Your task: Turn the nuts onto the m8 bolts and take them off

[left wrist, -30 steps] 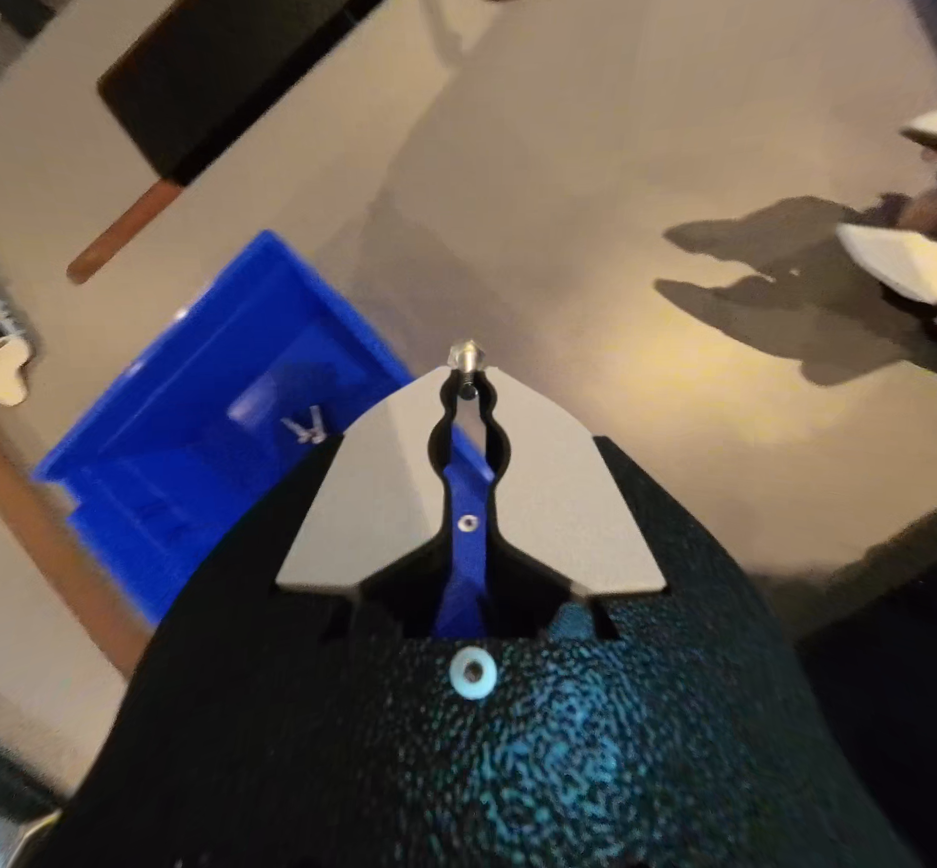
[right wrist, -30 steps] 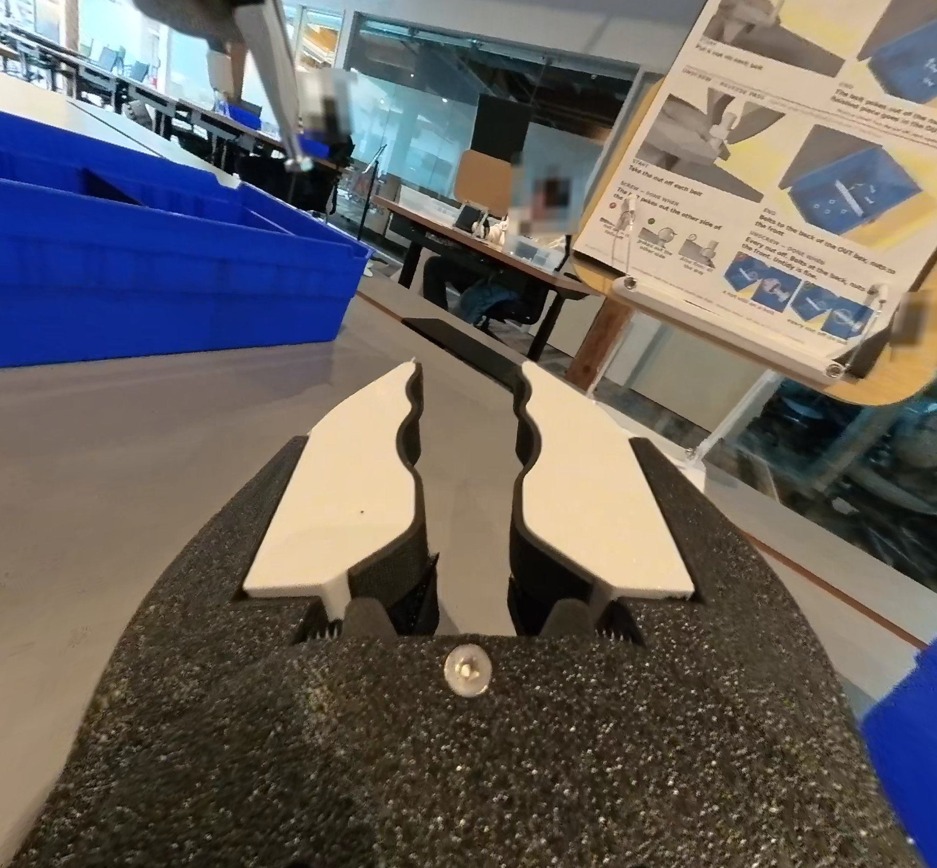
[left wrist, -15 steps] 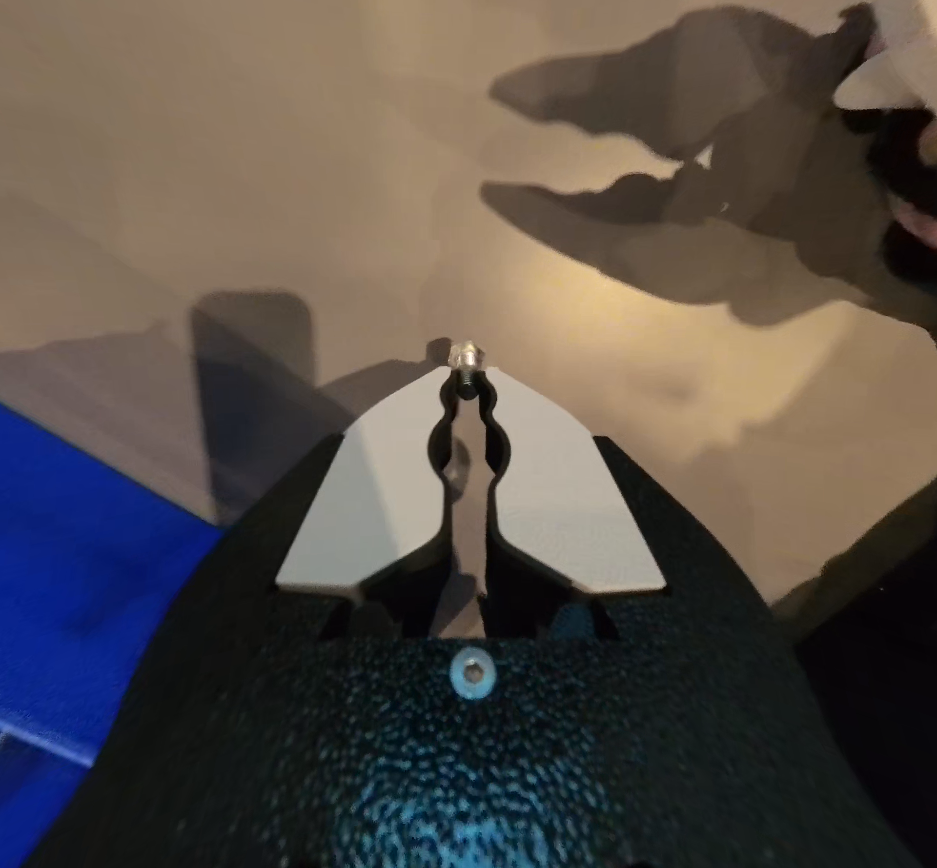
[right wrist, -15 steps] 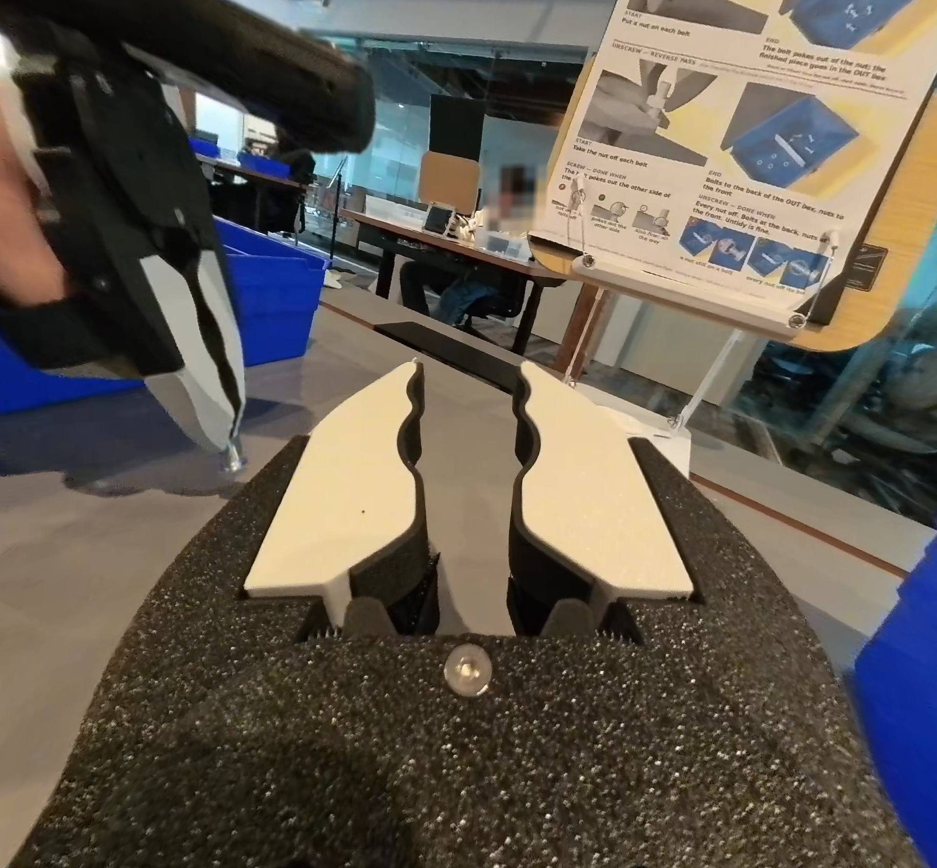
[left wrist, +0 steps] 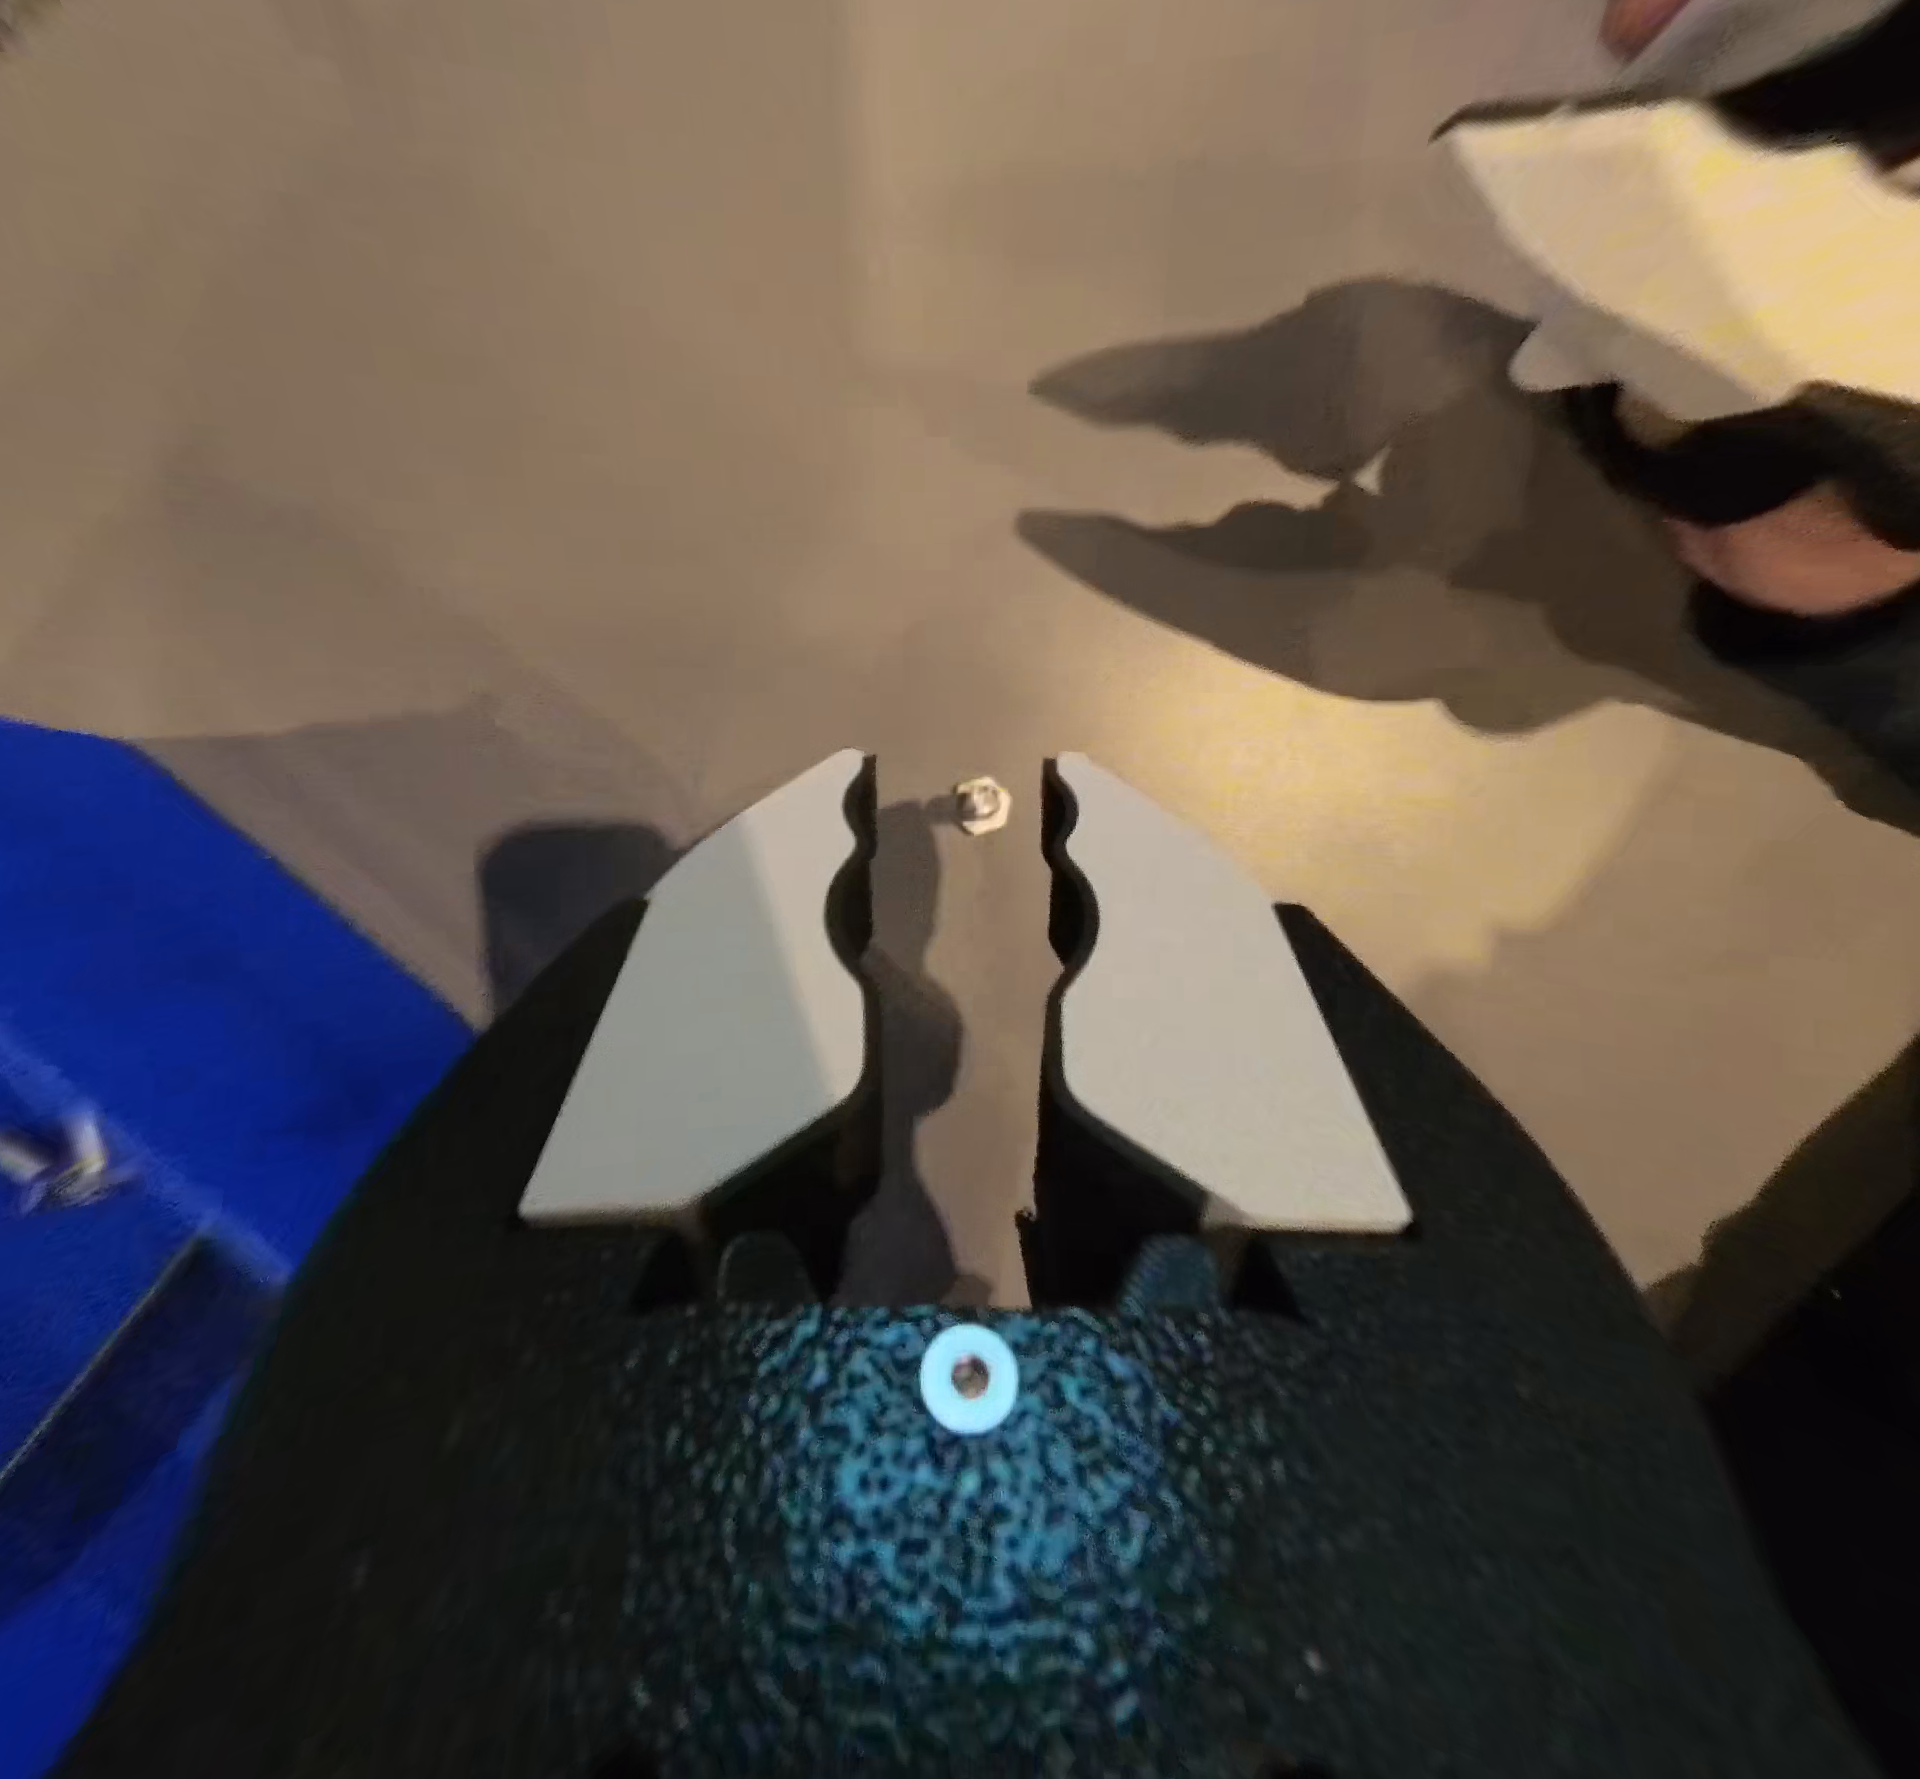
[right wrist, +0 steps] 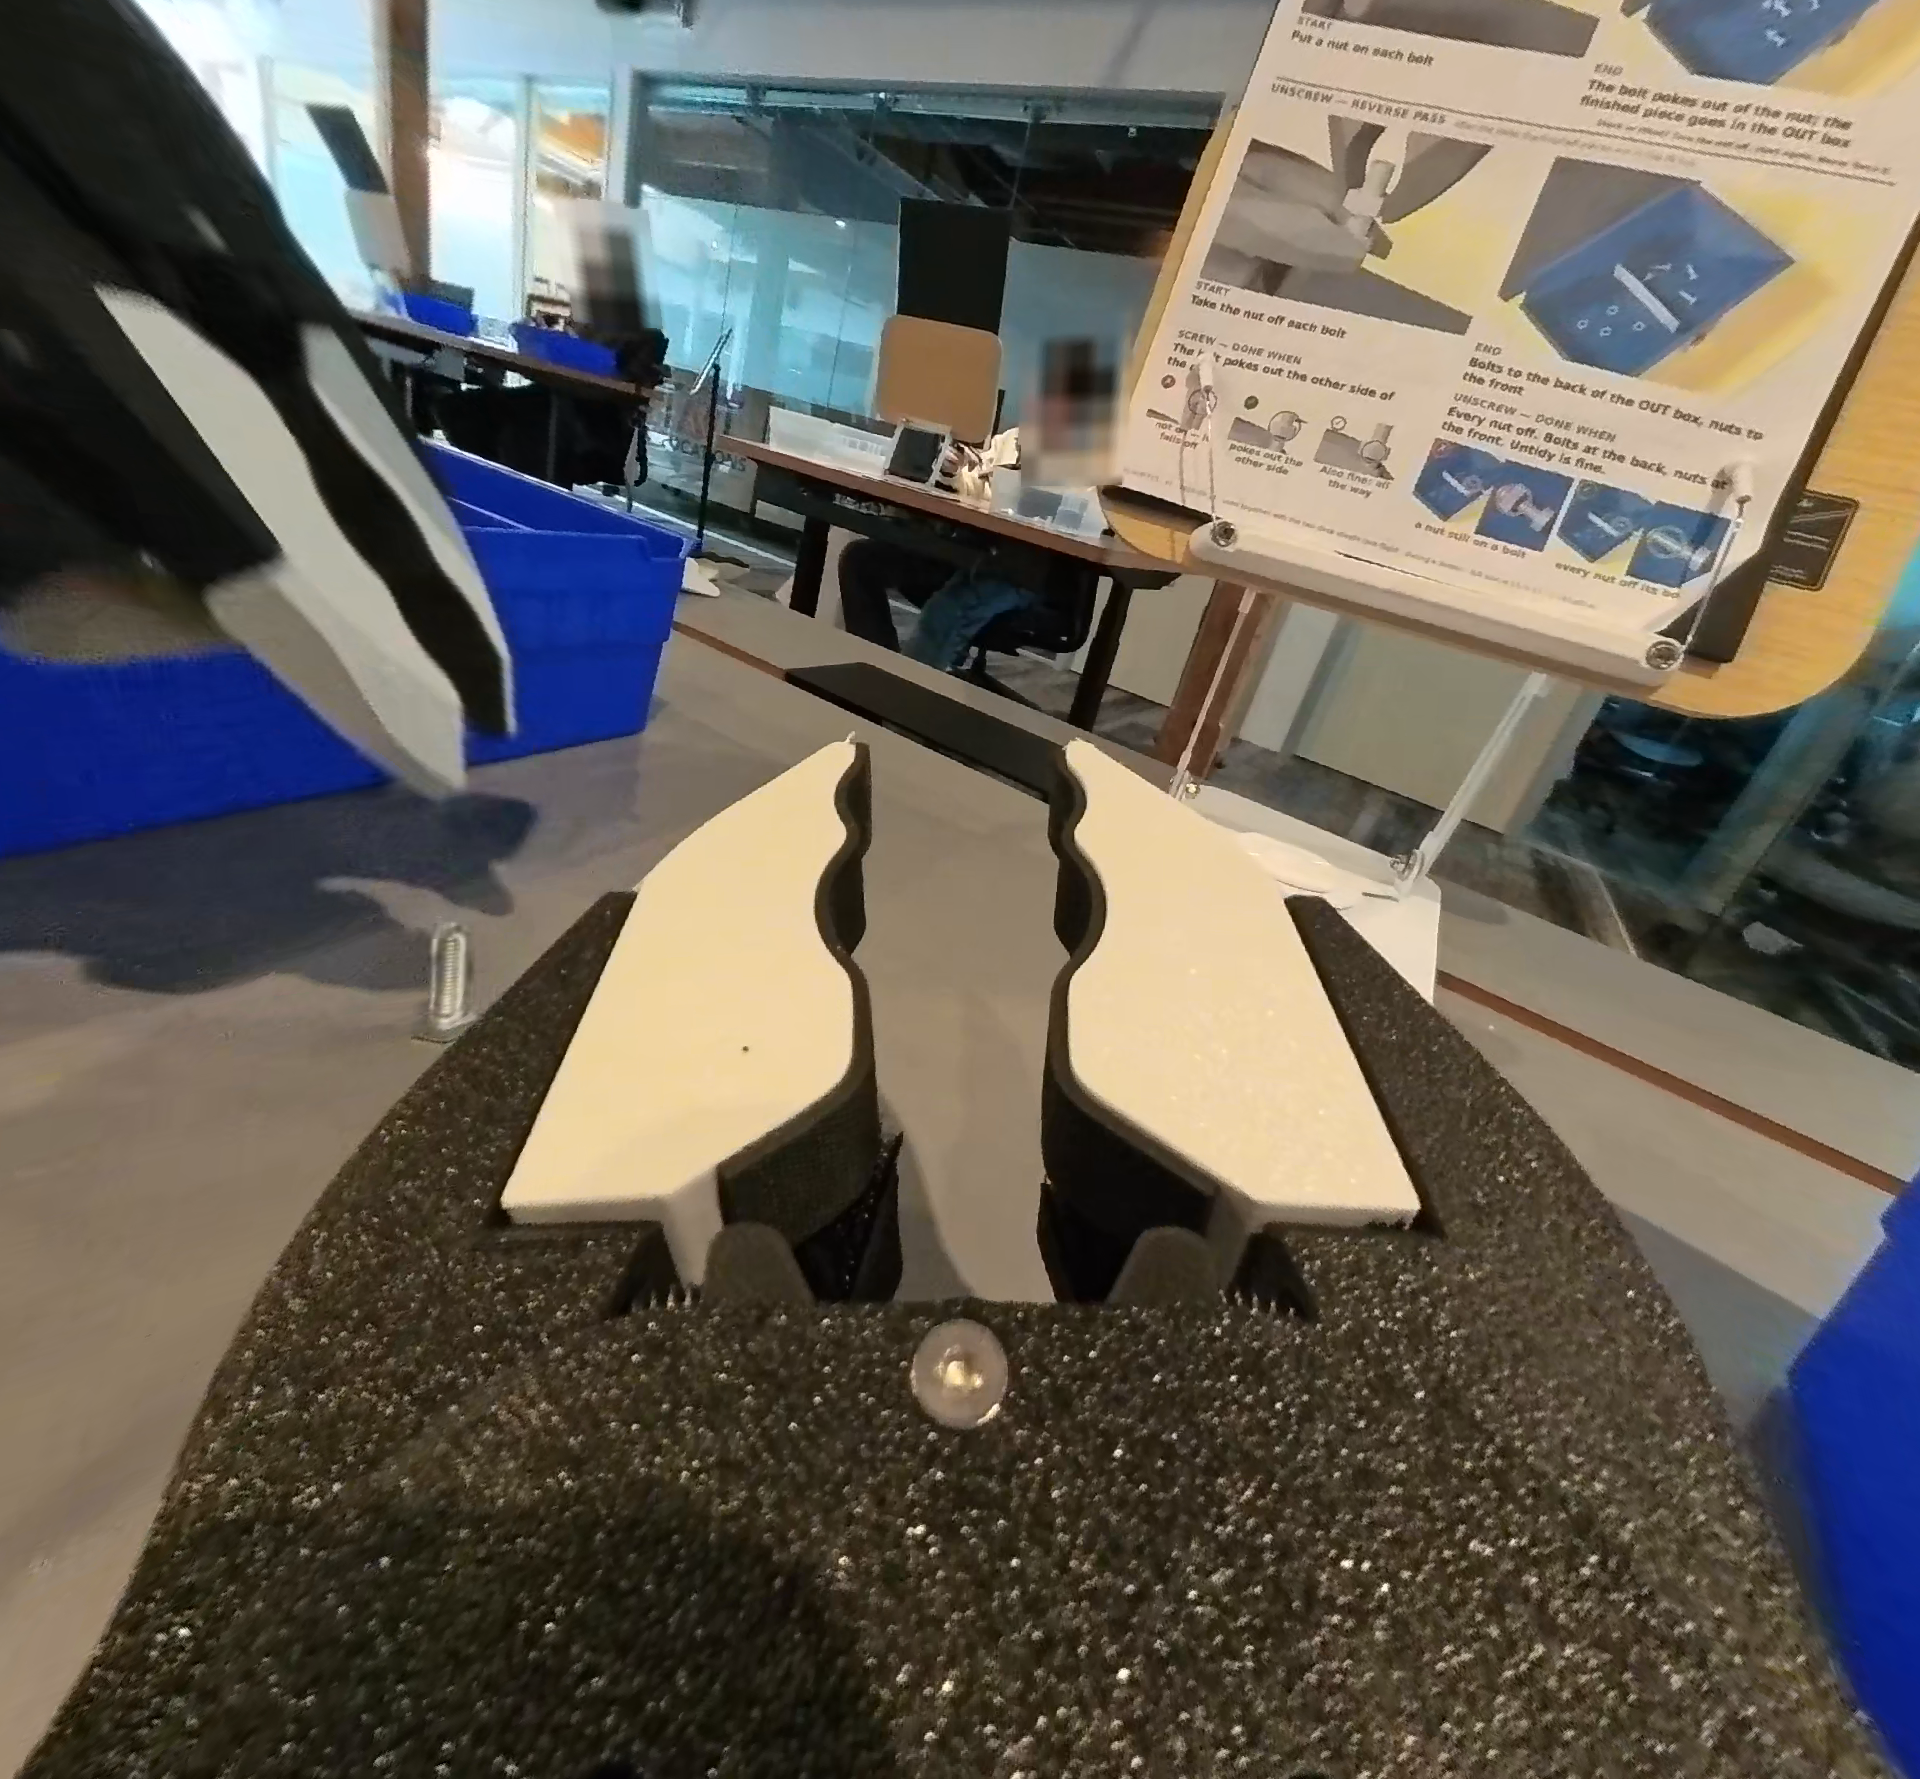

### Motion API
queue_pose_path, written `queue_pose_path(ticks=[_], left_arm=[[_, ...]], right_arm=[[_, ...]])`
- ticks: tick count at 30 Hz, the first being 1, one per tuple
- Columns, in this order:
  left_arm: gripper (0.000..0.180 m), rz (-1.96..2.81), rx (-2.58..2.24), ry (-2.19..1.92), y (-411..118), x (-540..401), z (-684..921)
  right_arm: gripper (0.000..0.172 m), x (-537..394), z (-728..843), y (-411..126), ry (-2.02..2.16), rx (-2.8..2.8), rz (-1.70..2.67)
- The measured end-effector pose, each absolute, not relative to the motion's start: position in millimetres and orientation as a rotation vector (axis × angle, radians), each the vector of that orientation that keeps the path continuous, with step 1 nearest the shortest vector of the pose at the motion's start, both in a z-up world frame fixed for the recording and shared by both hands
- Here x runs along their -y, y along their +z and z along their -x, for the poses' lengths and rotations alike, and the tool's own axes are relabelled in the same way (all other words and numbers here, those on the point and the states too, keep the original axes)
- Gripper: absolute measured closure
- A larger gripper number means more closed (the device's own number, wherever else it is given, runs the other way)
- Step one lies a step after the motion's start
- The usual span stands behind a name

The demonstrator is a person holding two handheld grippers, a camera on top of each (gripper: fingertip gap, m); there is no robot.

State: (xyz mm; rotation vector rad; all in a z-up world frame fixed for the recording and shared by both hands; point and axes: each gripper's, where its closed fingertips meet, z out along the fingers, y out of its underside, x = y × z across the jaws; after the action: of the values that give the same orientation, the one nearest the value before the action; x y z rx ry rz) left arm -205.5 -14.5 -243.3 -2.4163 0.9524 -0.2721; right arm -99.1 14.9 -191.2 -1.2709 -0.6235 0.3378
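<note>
A silver bolt stands upright on its head on the grey table, seen end-on between my left fingertips without touching either. My left gripper is open just above it. The right wrist view shows the same bolt standing free, threads up, with the left gripper hovering above it, apart from it. My right gripper is open and empty, low over the table to the right of the bolt. One of its white fingers shows at the upper right of the left wrist view.
A blue bin sits left of the bolt and also shows in the right wrist view. Another blue bin is at the right edge. An instruction board on a stand and a black strip lie farther back.
My left gripper carried the bolt from over the blue bin to the table, set it down upright and opened, letting it go. The right gripper stayed open and barely moved.
</note>
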Motion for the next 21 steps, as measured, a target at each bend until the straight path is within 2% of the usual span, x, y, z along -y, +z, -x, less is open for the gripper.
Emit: queue_pose_path(ticks=[1, 6, 10, 21], left_arm=[[0.152, 2.384, -0.934, -0.268, -232, 17, 210], [0.157, 2.287, -0.789, -0.230, -183, 33, 255], [0.158, 2.315, -0.615, -0.136, -170, 46, 314], [0.156, 2.574, -0.244, -0.207, -228, 84, 415]], right_arm=[[0.140, -15, 99, -191, 0.340, 0.624, 1.270], [0.140, -13, 101, -192, 0.350, 0.630, 1.273], [0.140, -13, 101, -193, 0.359, 0.634, 1.277], [0.140, -12, 102, -196, 0.368, 0.643, 1.286]])
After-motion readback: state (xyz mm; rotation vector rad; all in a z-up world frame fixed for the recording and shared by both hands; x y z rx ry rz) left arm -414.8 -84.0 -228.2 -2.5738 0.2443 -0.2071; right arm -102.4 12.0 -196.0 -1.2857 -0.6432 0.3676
